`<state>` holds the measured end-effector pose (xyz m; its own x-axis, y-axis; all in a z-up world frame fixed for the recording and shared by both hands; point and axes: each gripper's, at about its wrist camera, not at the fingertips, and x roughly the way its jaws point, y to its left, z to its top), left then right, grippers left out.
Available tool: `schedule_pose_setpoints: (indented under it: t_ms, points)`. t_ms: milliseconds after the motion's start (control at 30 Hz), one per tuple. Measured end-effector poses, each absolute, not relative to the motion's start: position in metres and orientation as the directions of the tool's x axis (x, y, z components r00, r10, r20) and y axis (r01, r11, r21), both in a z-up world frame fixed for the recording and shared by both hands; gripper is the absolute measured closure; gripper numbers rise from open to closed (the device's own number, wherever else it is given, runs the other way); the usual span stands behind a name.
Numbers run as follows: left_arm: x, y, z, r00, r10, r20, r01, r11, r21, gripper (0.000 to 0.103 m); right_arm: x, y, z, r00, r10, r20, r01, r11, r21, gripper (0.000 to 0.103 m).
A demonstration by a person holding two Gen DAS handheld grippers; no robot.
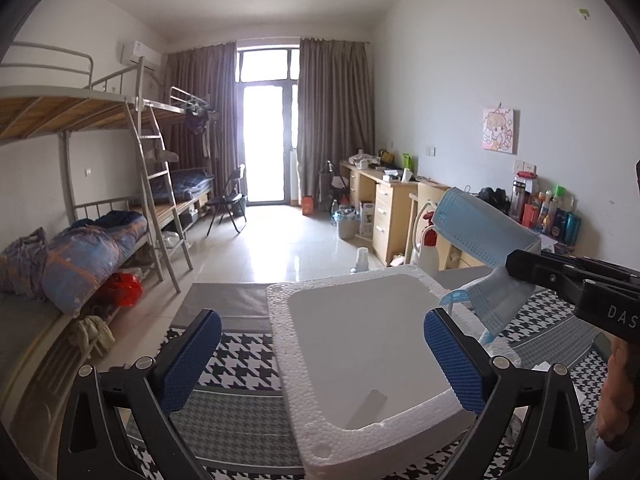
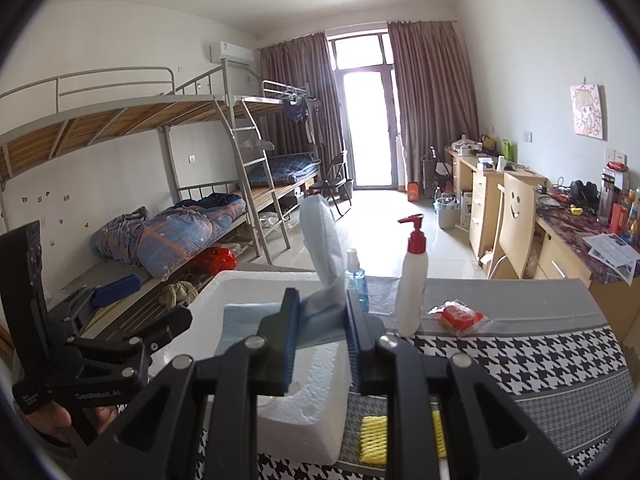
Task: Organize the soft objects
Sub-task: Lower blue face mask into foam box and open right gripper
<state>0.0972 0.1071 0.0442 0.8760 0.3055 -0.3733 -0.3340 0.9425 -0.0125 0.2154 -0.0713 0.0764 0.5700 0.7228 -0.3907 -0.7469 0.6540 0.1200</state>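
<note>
A white foam box (image 1: pixel 280 320) stands on the houndstooth tablecloth (image 1: pixel 240 360). My left gripper (image 1: pixel 322 316) hangs over the box, open, with nothing between its blue pads (image 1: pixel 188 364). From the right comes my right gripper (image 1: pixel 516 266), shut on a bundle of light blue face masks (image 1: pixel 476 224) that stick up and droop over the box's right rim. In the right wrist view the right gripper (image 2: pixel 322 296) pinches the masks (image 2: pixel 320 232) above the foam box (image 2: pixel 316 400), and the left gripper (image 2: pixel 144 304) stands open at the left. A pale blue sheet (image 2: pixel 240 320) lies inside the box.
A white pump bottle (image 2: pixel 412 280), a blue spray bottle (image 2: pixel 356 276) and a red packet (image 2: pixel 456 316) stand behind the box. A yellow foam net (image 2: pixel 374 438) lies near the front. A wooden chair (image 2: pixel 516 216) and a cluttered desk (image 2: pixel 568 220) are at the right, with bunk beds (image 2: pixel 180 224) at the left.
</note>
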Motion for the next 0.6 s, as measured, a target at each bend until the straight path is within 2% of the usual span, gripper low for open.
schedule_pose_setpoints:
  t_ms: [600]
  points:
    - [0.078,0.124,0.04,0.86,0.348,-0.373,-0.385,0.922,-0.029,0.001,0.217,-0.033,0.067,0.507,0.734,-0.452,-0.782,0.612,0.117,0.077]
